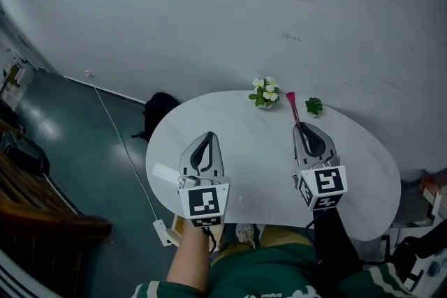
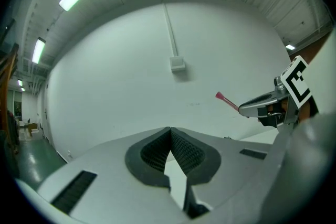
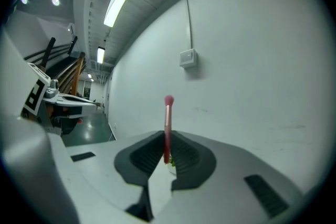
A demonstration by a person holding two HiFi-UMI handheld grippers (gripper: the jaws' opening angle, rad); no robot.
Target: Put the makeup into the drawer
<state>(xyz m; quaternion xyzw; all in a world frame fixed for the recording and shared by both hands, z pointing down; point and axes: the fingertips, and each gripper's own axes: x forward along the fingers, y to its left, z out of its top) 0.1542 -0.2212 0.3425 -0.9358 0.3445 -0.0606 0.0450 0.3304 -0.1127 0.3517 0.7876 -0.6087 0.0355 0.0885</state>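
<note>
Tongs status: left tongs [image 2: 170, 132] are pressed together with nothing between them, held level over the near-left part of the table [image 1: 251, 143]. I judge them the free pair for pulling a drawer, though no drawer shows in any view. Right tongs [image 3: 167, 139] are clamped on the handle of the pink makeup brush [image 3: 168, 115]; its long axis runs straight on from their tips, bristle end farthest out, aimed at the wall past the small flowers [image 1: 264, 92]. The brush lies well apart to the right of the left tongs, so it would likely enter bristles first.
</note>
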